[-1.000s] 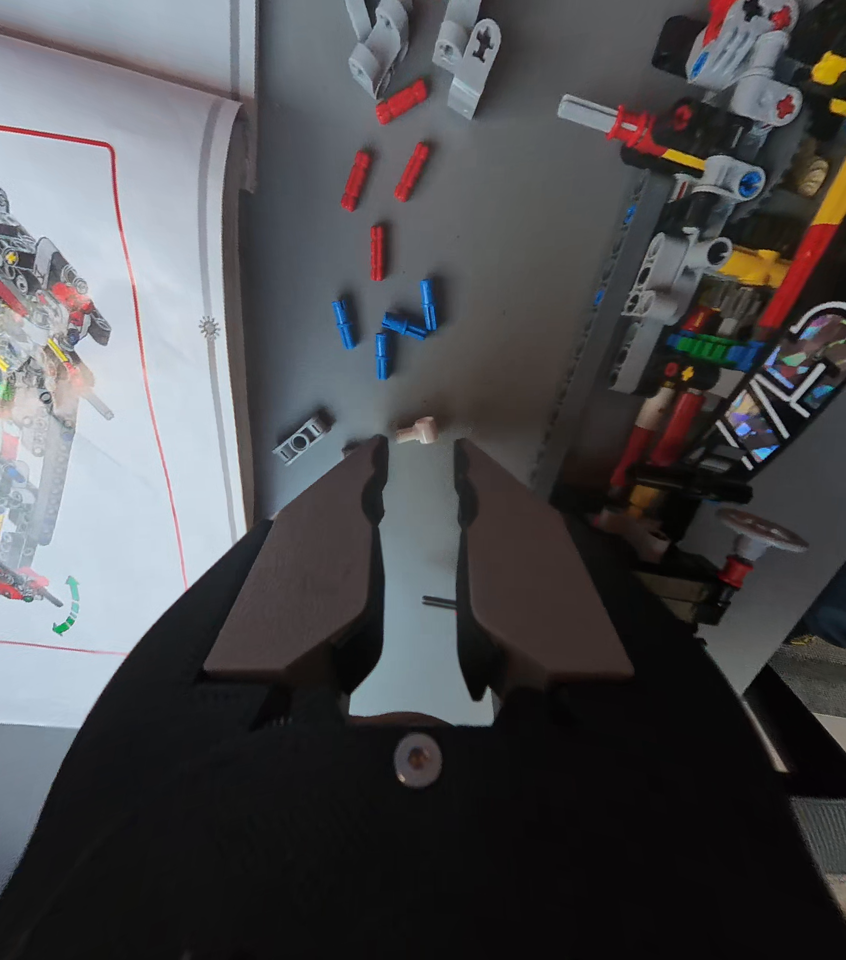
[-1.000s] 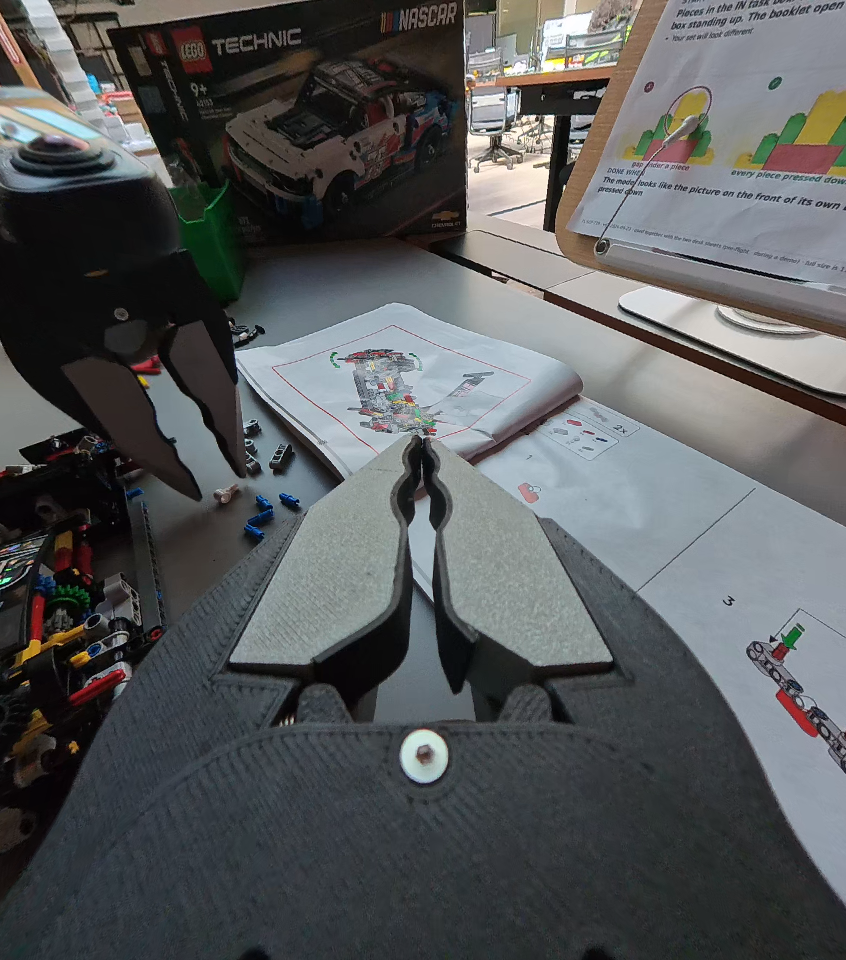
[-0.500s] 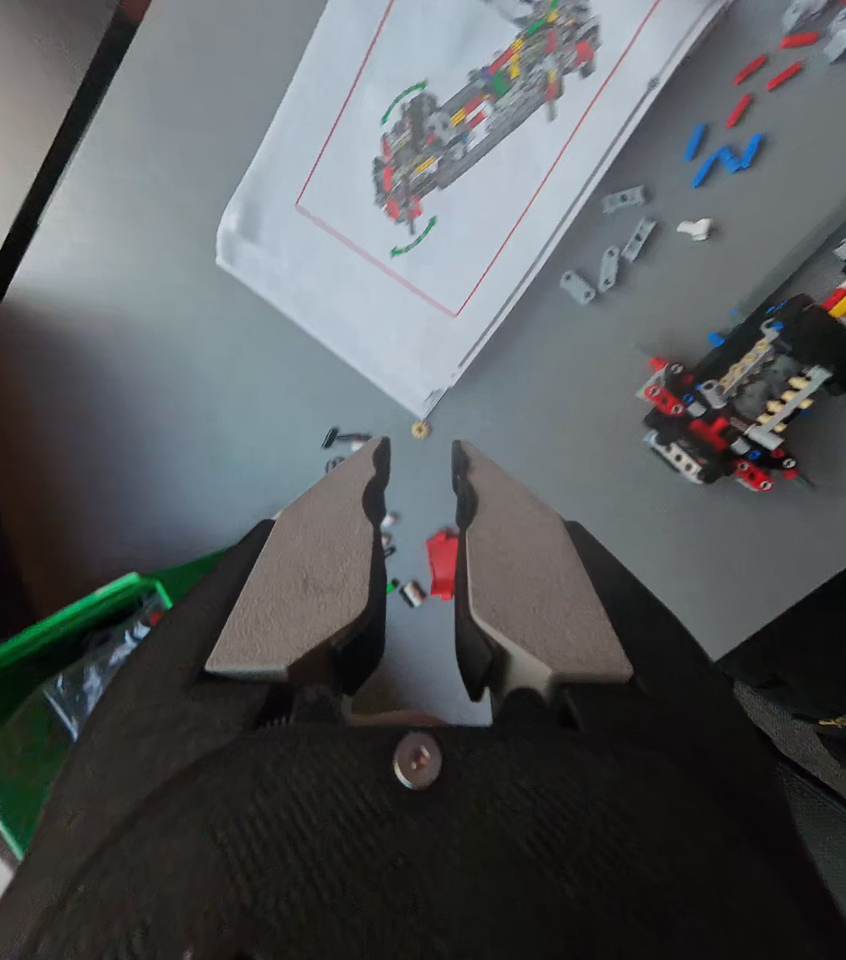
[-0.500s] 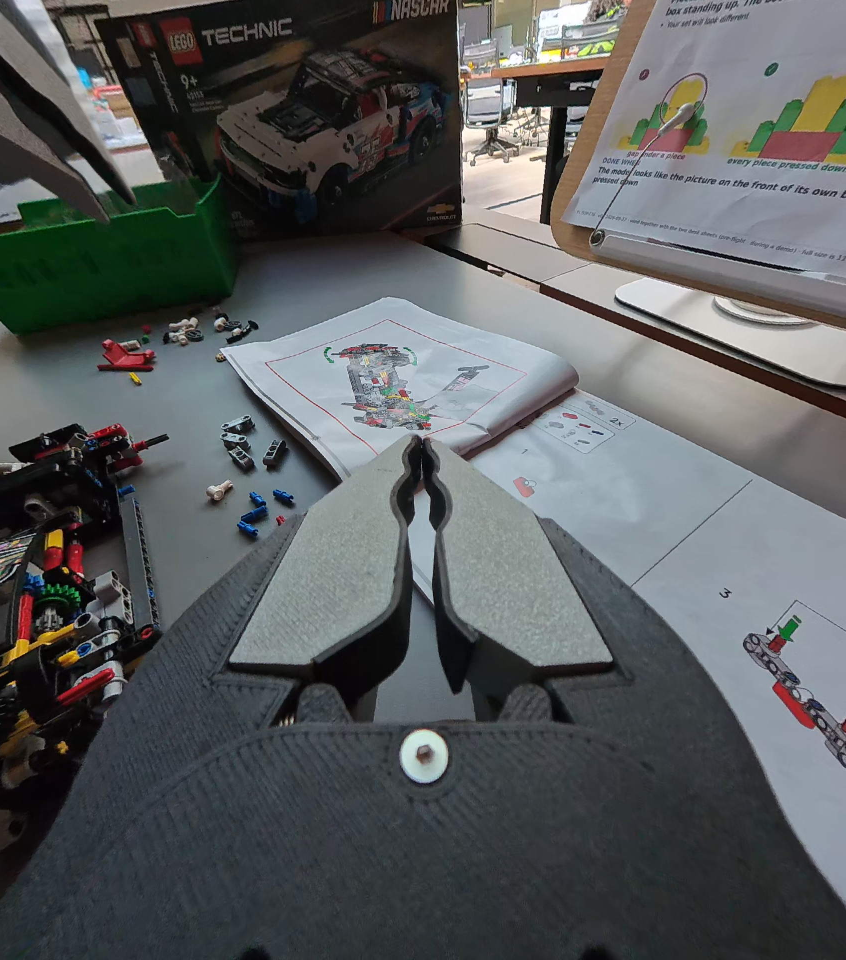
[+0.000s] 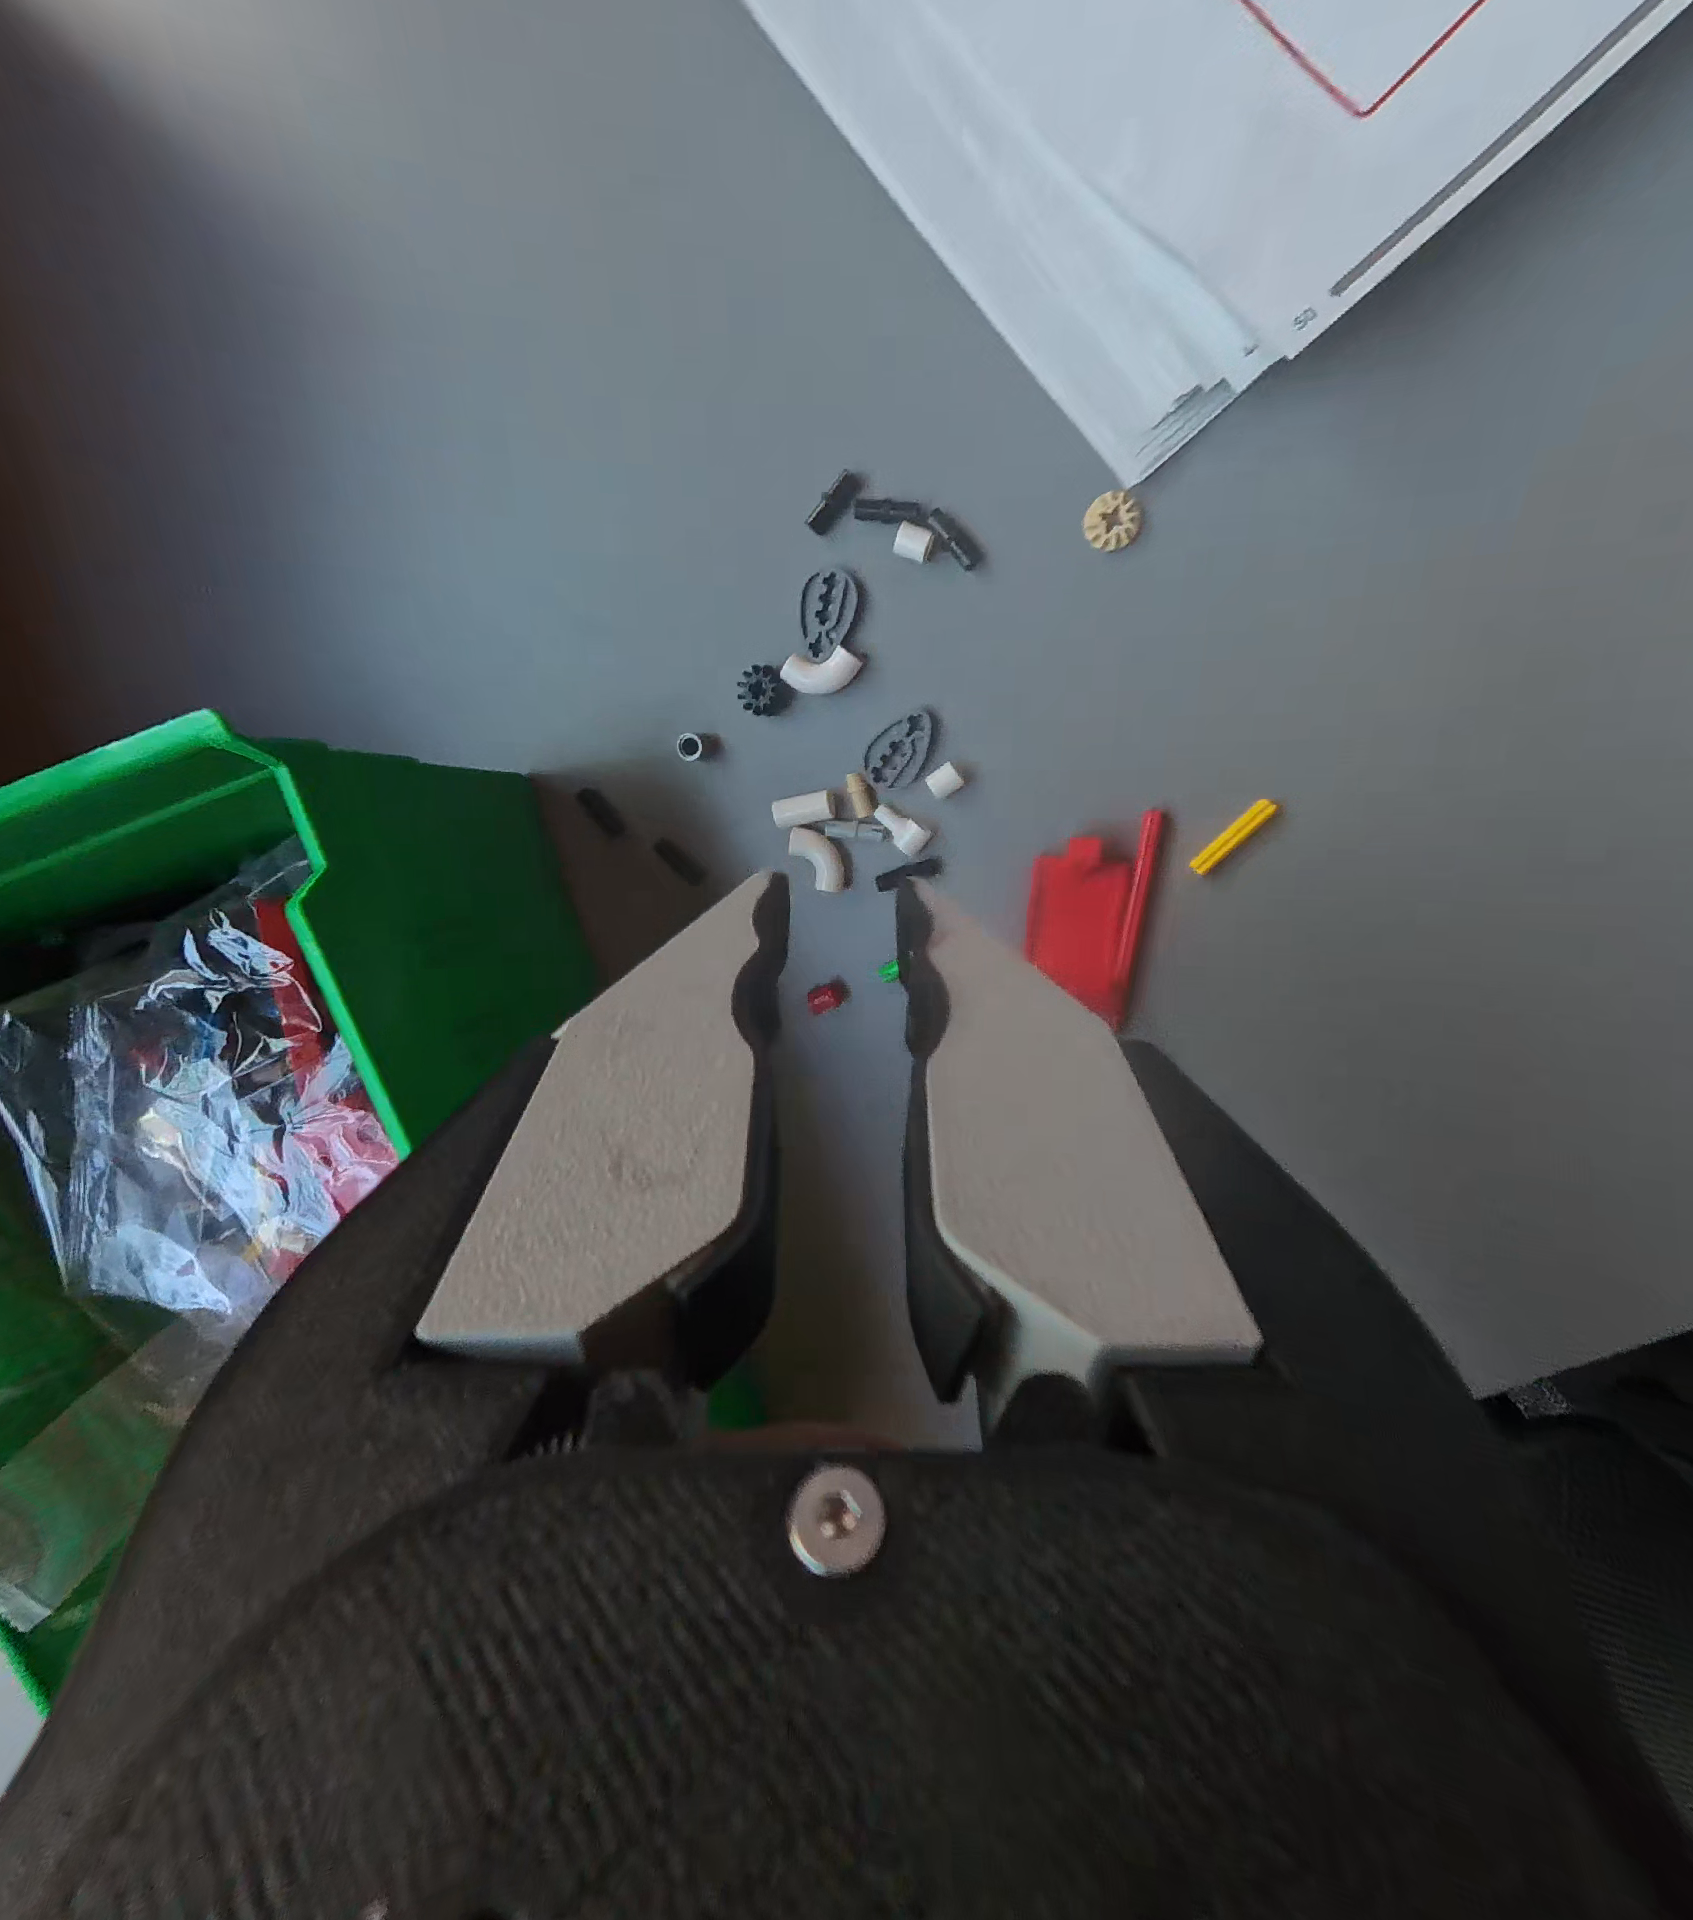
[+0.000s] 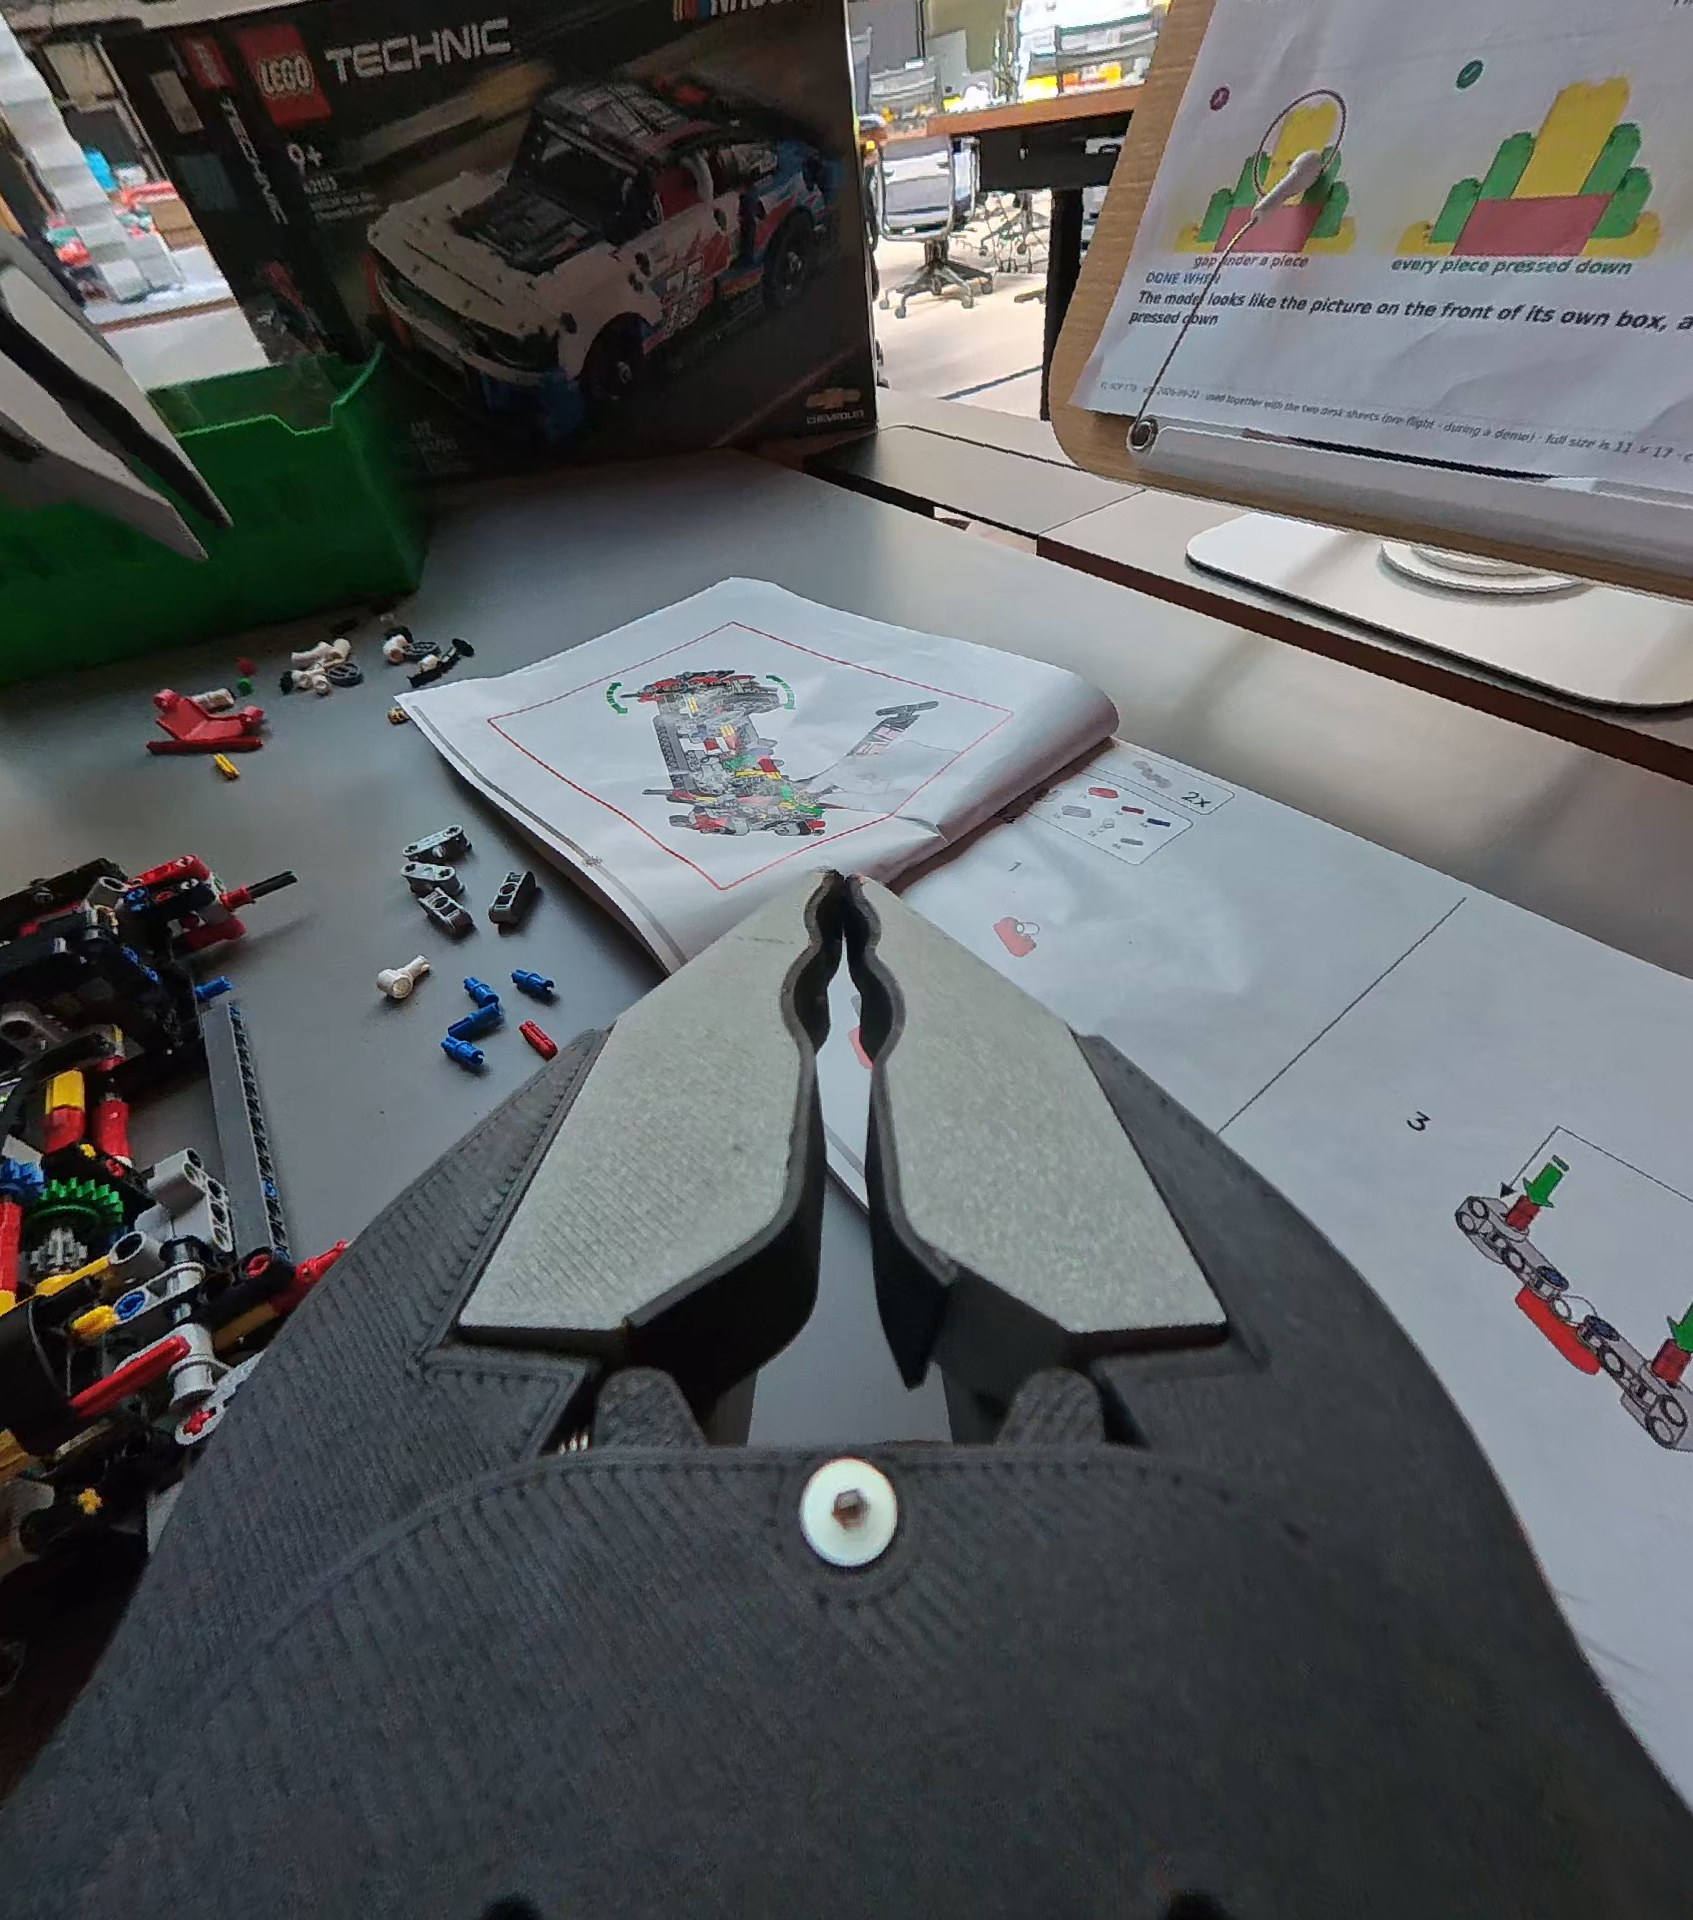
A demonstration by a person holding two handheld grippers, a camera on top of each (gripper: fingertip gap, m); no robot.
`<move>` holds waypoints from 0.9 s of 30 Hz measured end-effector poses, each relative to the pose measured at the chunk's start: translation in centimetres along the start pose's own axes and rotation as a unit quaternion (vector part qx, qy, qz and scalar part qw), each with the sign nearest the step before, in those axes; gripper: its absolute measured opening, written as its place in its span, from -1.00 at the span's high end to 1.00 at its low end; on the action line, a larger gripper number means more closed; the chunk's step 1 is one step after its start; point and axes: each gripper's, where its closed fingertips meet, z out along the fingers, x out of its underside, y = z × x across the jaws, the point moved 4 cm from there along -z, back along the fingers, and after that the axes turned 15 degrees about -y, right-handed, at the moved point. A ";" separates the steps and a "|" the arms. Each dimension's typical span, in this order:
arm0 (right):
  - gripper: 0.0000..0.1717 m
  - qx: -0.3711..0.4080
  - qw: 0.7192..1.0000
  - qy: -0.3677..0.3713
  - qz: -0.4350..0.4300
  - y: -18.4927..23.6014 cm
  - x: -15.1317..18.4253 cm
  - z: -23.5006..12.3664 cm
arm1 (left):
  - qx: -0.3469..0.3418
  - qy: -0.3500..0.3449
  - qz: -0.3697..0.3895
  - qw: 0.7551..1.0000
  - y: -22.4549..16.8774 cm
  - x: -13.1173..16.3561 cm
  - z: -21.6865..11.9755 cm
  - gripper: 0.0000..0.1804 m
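**A:** What's on the tabletop (image 5: 406,416)?

**B:** A green bin (image 5: 406,883) at the left and a white booklet (image 5: 1237,156) at the far right. The left hand-held gripper (image 5: 837,894) hovers with its fingers apart, gripping nothing. A red panel (image 5: 1081,914) lies to its right, and a cluster of small white and black pieces (image 5: 852,821) lies just beyond its tips. The right hand-held gripper (image 6: 840,883) is closed on nothing, over the booklet's near edge.

**A:** Risks?

**B:** The pieces are crowded, so a fingertip could scatter the neighbours.

**A:** Changes?

**B:** The left one has come closer to the pieces. The right one hasn't moved.
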 end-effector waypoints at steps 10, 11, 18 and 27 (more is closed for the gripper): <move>1.00 -0.005 1.000 0.001 0.001 0.1 0.1 0.1 | 0.027 0.029 -0.024 0.999 0.4 1.3 1.9 0.80; 1.00 -0.006 1.000 0.002 0.001 0.1 0.1 0.2 | 0.030 0.037 -0.024 0.999 0.3 1.6 2.4 0.80; 1.00 -0.008 1.000 0.002 0.000 0.3 0.0 0.2 | 0.059 0.067 -0.040 0.995 -0.4 2.5 5.4 0.80; 1.00 -0.010 1.000 0.001 0.001 0.2 0.0 0.2 | 0.070 0.084 -0.053 0.993 -0.7 2.7 6.0 0.79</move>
